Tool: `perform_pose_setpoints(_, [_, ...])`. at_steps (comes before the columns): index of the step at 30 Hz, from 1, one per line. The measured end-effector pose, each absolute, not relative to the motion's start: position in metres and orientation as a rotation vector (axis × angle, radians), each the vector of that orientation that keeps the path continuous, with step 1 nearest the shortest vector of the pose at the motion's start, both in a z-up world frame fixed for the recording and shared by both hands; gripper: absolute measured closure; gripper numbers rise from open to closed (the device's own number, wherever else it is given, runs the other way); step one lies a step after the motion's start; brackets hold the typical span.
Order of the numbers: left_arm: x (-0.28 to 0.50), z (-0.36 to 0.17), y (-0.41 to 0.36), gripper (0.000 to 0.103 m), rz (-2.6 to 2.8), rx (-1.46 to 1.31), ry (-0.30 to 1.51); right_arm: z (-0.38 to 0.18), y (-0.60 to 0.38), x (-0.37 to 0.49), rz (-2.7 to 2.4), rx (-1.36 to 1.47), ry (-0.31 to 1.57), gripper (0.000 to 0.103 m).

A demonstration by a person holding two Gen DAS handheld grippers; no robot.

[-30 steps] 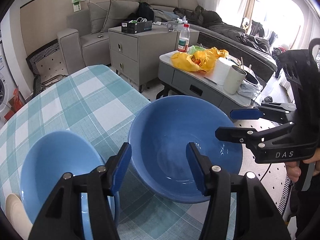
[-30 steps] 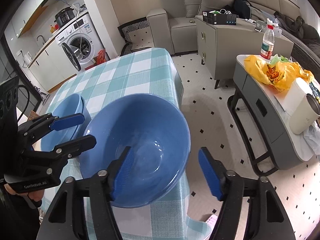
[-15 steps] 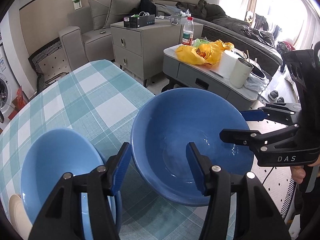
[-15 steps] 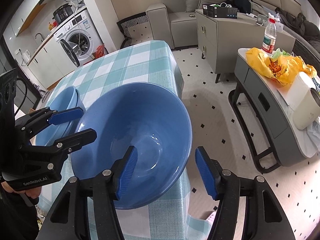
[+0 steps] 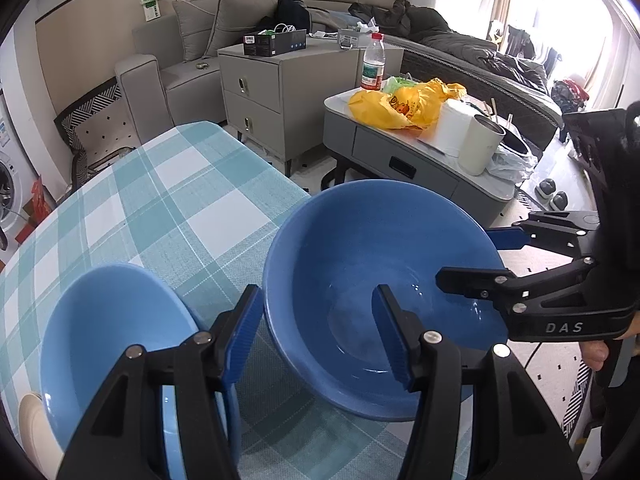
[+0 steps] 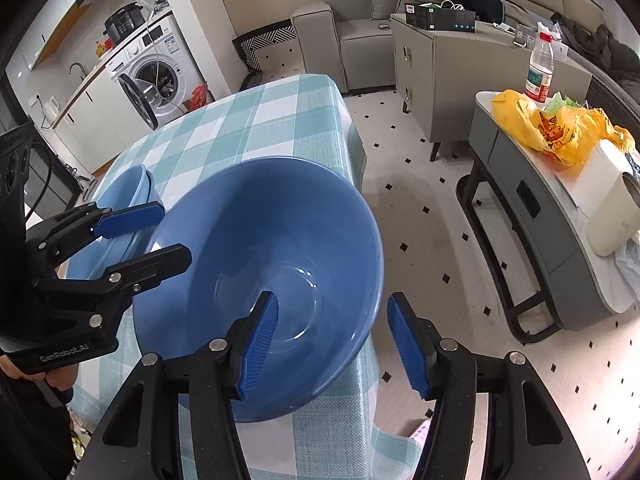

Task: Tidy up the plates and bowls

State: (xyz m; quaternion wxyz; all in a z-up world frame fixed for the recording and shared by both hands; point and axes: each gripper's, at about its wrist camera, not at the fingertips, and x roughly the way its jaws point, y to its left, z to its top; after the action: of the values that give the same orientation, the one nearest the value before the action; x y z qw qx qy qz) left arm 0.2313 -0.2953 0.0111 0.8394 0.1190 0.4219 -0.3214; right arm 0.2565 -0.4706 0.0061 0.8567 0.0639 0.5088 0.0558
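Looking along my left gripper (image 5: 316, 328), I see its fingers spread wide, straddling the near rim of the big dark blue bowl (image 5: 376, 280); one blue pad (image 5: 242, 332) sits outside the wall and the other (image 5: 390, 332) inside, and neither is pressed against it as far as I can tell. My right gripper (image 6: 332, 340) is just as wide, straddling the opposite rim of the same bowl (image 6: 272, 256), with its left pad (image 6: 260, 344) over the inside and its right pad (image 6: 408, 344) outside, past the table's edge. The bowl looks tilted, its bottom near the corner of the checked tablecloth (image 5: 168, 200) (whether it fully rests on the cloth I cannot tell); part of it overhangs the floor (image 6: 432, 208). Just beside it, to my left, stand the light blue bowls (image 5: 116, 340), nested one in another; a cream-coloured object (image 5: 34, 420) peeks out at the frame's edge next to them. Well apart, across the floor, a grey coffee table (image 5: 404, 160) carries a yellow bag (image 5: 408, 104), a water bottle (image 5: 373, 62), a paper roll (image 5: 454, 126) and a pale cup (image 5: 480, 144); a washing machine (image 6: 160, 80) stands behind the table in the right view.
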Motion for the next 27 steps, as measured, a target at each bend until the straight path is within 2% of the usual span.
perform_pose_setpoints(18, [0.215,0.011,-0.301,0.047,-0.739,0.285,0.912,0.007,-0.481,0.246,0.096,0.136,1.063,0.056])
perform_pose_setpoints(27, [0.213,0.004,-0.295,0.047,-0.753,0.244,0.969,0.009,-0.482,0.246,0.076,0.113,1.054,0.07])
